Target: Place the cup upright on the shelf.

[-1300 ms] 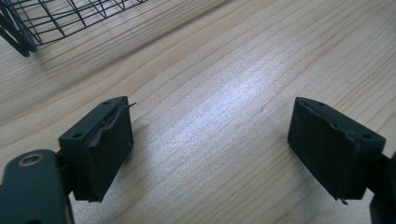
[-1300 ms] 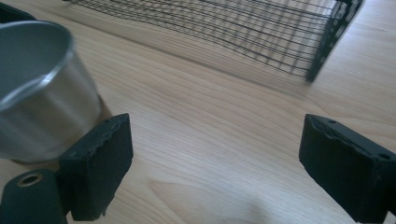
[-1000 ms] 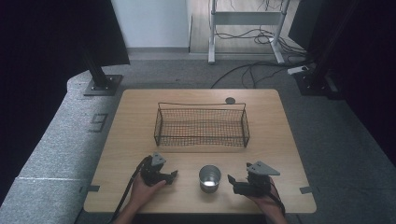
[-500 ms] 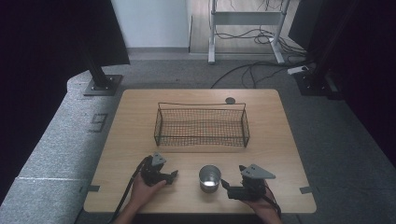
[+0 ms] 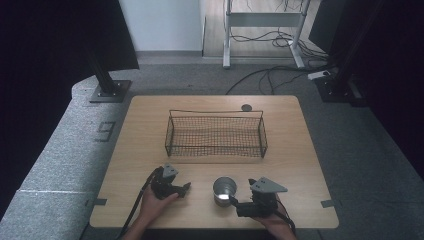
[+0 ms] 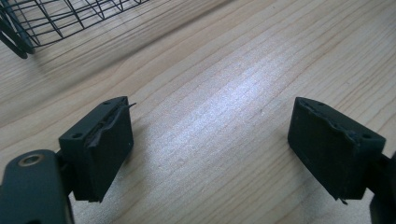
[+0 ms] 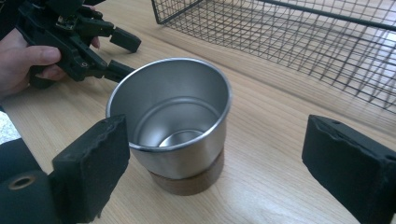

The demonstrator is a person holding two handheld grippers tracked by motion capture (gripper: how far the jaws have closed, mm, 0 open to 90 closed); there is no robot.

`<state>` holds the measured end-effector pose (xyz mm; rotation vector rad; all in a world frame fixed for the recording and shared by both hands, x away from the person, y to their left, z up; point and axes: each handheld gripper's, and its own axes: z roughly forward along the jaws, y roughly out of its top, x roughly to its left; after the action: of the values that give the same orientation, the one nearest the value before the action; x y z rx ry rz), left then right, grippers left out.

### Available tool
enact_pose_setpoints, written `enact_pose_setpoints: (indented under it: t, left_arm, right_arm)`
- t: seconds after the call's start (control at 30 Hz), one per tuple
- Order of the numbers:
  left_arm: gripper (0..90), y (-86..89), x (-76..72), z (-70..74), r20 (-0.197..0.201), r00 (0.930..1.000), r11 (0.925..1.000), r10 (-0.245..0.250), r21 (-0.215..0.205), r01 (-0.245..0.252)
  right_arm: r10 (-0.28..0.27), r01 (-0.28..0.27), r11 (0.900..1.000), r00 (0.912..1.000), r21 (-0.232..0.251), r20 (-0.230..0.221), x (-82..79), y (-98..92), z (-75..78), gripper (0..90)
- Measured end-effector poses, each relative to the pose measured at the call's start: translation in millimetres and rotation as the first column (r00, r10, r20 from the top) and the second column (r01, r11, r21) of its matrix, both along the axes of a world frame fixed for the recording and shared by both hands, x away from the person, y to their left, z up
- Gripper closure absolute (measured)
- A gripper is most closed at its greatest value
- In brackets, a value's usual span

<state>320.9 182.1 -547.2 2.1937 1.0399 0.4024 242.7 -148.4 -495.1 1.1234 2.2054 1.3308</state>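
A steel cup [image 5: 224, 190] with a brown base stands upright and empty near the table's front edge. My right gripper [image 5: 234, 204] lies just right of it, open, jaws pointing left at it. In the right gripper view the cup [image 7: 168, 107] stands a little ahead of the wide-apart jaws of my right gripper [image 7: 219, 161], closer to the left one, with nothing touching it. My left gripper [image 5: 186, 187] rests left of the cup, held by a hand [image 5: 155, 202], open. In its own view my left gripper [image 6: 210, 154] has bare wood between its jaws.
A black wire basket [image 5: 215, 150] sits empty mid-table, beyond the cup; its corner [image 6: 28, 23] is at the top left of the left gripper view. A small dark disc [image 5: 246, 107] lies at the wooden table's [image 5: 300, 150] far edge. Stand feet and cables are on the floor behind.
My right gripper has shifted left and slightly toward the front edge, closing in on the cup. The left gripper and the cup have stayed put.
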Motion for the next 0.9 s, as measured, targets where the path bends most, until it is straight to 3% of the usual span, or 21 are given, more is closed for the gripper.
enact_pose_setpoints:
  t: [0.3,0.9]
  left_arm:
    - [14.0,-0.3,0.0,0.0,0.001,1.0,1.0,0.001,0.001,-0.001]
    - [14.0,-0.3,0.0,0.0,0.001,1.0,1.0,0.001,0.001,-0.001]
  right_arm:
    - [0.016,-0.016,1.0,0.9997,-0.017,-0.018,6.3,17.0,-3.7,0.0]
    - [0.043,-0.044,0.997,0.9988,-0.061,-0.025,12.0,45.8,-17.6,0.0]
